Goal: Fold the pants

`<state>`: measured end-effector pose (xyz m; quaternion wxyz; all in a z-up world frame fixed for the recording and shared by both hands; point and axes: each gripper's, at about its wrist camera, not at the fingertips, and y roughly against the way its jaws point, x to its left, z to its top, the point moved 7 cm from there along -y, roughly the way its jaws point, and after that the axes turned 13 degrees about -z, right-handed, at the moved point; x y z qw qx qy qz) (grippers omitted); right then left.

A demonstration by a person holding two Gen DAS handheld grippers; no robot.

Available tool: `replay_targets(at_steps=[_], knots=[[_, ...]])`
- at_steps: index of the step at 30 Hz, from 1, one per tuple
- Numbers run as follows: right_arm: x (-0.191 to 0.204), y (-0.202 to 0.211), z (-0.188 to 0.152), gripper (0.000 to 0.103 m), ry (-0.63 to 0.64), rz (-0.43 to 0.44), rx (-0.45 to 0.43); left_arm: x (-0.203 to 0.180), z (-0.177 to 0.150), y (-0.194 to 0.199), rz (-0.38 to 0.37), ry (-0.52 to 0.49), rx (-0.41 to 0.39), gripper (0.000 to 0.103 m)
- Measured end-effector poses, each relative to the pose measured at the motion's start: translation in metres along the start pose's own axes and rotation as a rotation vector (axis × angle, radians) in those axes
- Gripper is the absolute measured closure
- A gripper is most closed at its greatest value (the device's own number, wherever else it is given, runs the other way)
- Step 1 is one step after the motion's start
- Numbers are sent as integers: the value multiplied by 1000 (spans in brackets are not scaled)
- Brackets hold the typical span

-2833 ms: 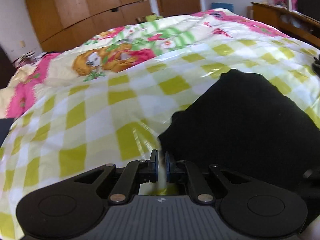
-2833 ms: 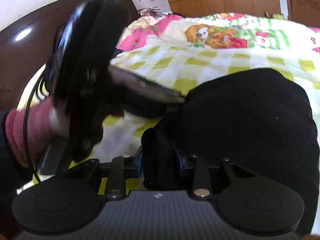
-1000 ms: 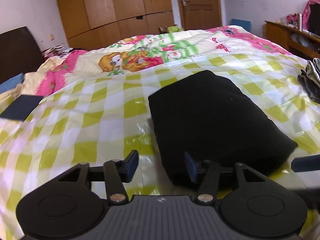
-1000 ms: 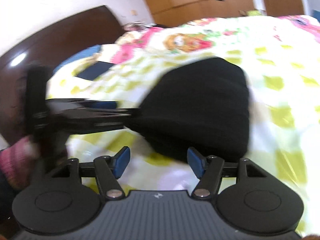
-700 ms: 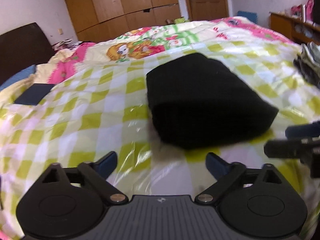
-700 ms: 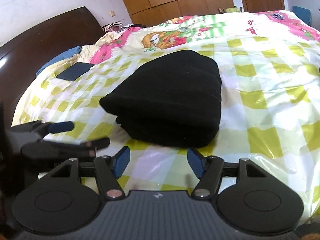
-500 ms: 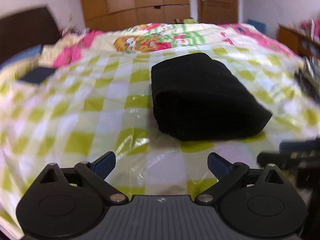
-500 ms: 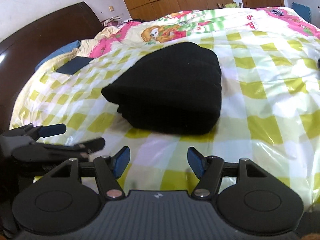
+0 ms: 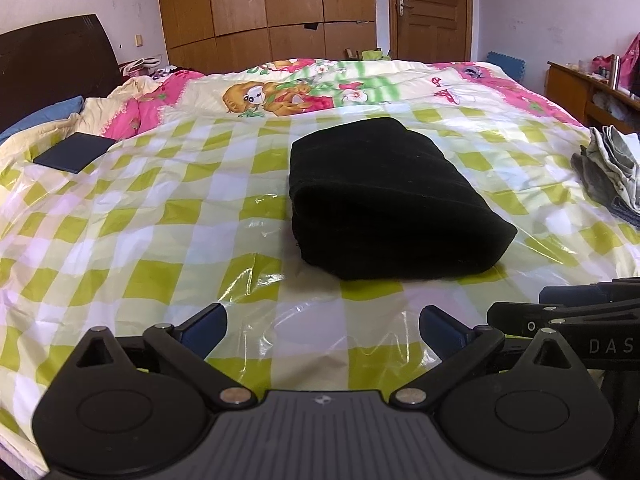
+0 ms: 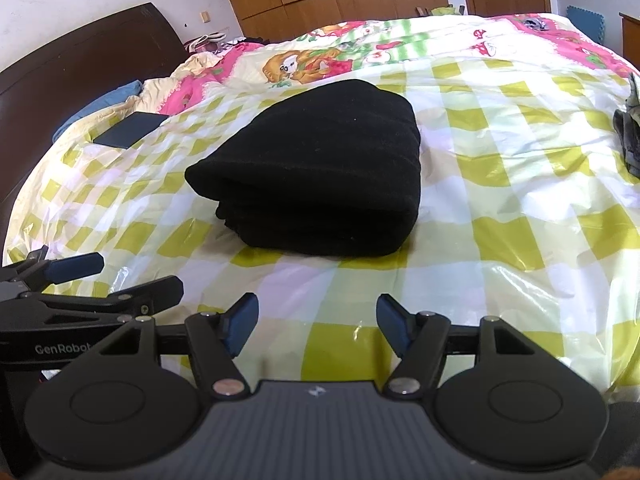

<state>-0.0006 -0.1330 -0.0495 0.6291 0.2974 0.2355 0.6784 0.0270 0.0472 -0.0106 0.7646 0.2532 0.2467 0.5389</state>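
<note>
The black pants lie folded into a thick rectangular bundle on the green-and-white checked plastic sheet that covers the bed. In the right wrist view the pants show their stacked folded edges toward me. My left gripper stands wide open, a short way back from the bundle, with nothing between its blue pads. My right gripper is also back from the bundle, its jaws opening slightly and holding nothing. Each gripper shows at the edge of the other's view: the left gripper and the right gripper.
A dark blue flat book lies at the left by the pink cartoon quilt. A heap of grey clothes sits at the bed's right edge. Behind stand a dark headboard, wooden wardrobes and a desk.
Both grippers, earlier shut on the pants, have let go and drawn back toward me. The left jaws spread wide. The folded bundle stays put on the sheet.
</note>
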Motion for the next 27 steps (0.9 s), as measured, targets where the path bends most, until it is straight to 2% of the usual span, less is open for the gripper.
replay_targets(at_steps=[27], knots=[[0, -4, -8, 35, -14, -1, 31, -6, -2, 3, 11, -14, -9, 0]])
